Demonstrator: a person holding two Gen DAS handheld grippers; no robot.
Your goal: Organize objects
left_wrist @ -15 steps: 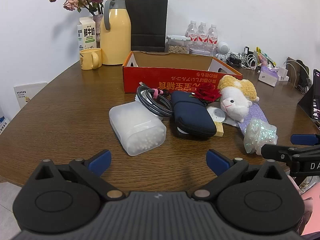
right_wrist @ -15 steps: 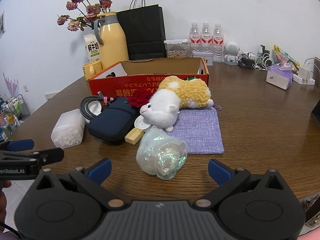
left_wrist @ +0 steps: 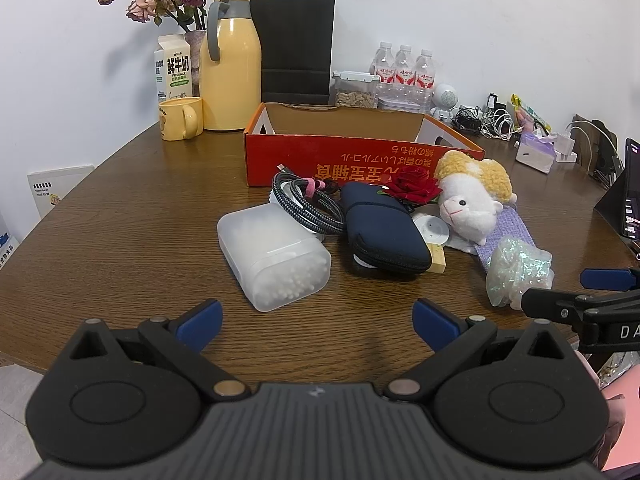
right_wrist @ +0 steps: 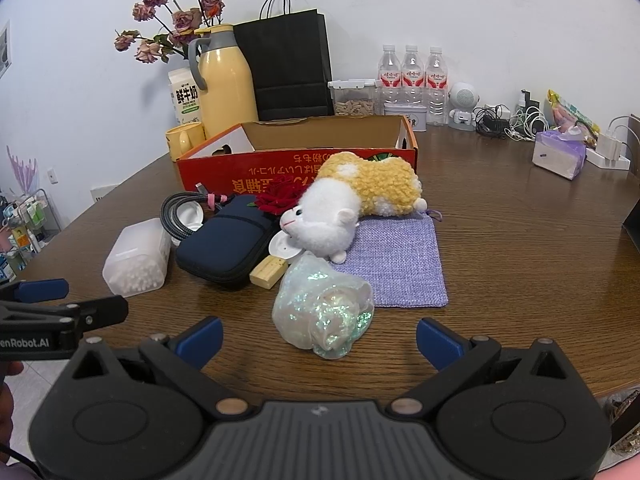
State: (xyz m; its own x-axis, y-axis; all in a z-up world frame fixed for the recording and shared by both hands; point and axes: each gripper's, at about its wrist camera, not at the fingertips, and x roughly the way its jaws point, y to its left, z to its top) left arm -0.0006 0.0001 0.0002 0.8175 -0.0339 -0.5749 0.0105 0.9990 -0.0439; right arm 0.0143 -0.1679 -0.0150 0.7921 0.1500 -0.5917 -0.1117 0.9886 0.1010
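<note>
Objects for sorting lie bunched on the surface [left_wrist: 100, 248] just in front of the red cardboard box [left_wrist: 352, 160], and as far as I can see the box is still empty, so I judge the task barely begun. From my left I see the frosted tub of cotton swabs [left_wrist: 276, 256], the coiled cable [left_wrist: 304, 204], the navy zip case [left_wrist: 384, 232], a red rose [left_wrist: 416, 188], the plush sheep [right_wrist: 352, 208] lying partly on the lilac pouch [right_wrist: 400, 264], a small wooden block [right_wrist: 269, 273] and the iridescent crumpled bag [right_wrist: 324, 312].

My left gripper [left_wrist: 316, 316] has its jaws spread wide with nothing between them, low and near the swab tub. My right gripper [right_wrist: 318, 338] is likewise wide and empty, with the iridescent bag just ahead of its blue pads [right_wrist: 202, 338].

Everything remains to be lifted into the box. Bare wood stretches to the left and right of the pile, giving me room to swing. The near edge of the surface sits close under both tools, and the box's front wall needs clearing.
</note>
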